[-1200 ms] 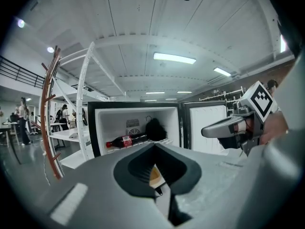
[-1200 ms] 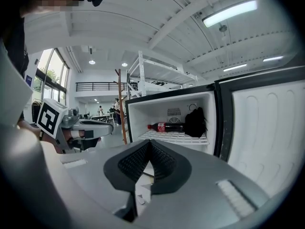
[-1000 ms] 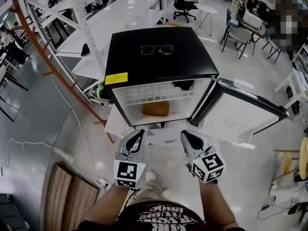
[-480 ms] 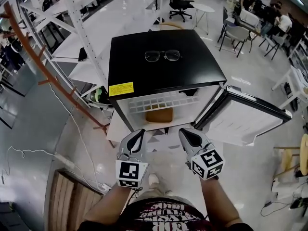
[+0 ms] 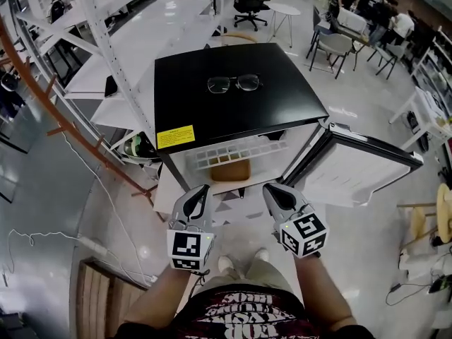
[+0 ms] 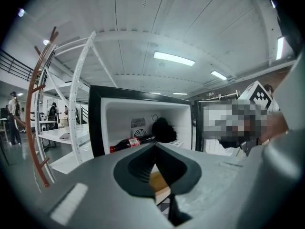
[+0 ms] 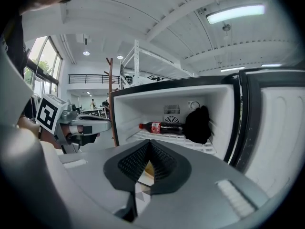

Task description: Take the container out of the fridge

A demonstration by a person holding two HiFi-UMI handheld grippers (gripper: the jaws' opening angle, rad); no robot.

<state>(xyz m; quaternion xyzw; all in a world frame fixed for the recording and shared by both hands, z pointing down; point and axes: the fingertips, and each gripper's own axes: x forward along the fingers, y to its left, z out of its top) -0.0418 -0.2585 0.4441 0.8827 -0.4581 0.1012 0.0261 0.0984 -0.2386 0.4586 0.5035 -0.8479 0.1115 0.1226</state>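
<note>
A black mini fridge (image 5: 233, 111) stands with its door (image 5: 353, 179) swung open to the right. A tan container (image 5: 230, 169) sits low inside, under the white wire shelf (image 5: 236, 152). My left gripper (image 5: 200, 189) and right gripper (image 5: 272, 189) hover side by side just in front of the opening, both shut and empty. In the left gripper view a sliver of the container (image 6: 157, 180) shows below the closed jaws. The right gripper view shows the same tan sliver (image 7: 148, 169).
A cola bottle (image 7: 162, 127) and a black bag (image 7: 198, 124) lie on the fridge shelf. Glasses (image 5: 234, 83) rest on the fridge top. White metal racking (image 5: 106, 55) stands to the left. Chairs and desks (image 5: 339, 44) stand behind.
The head view has shifted a little and the fridge sits slightly nearer. Both grippers stay shut and have edged up toward the opening.
</note>
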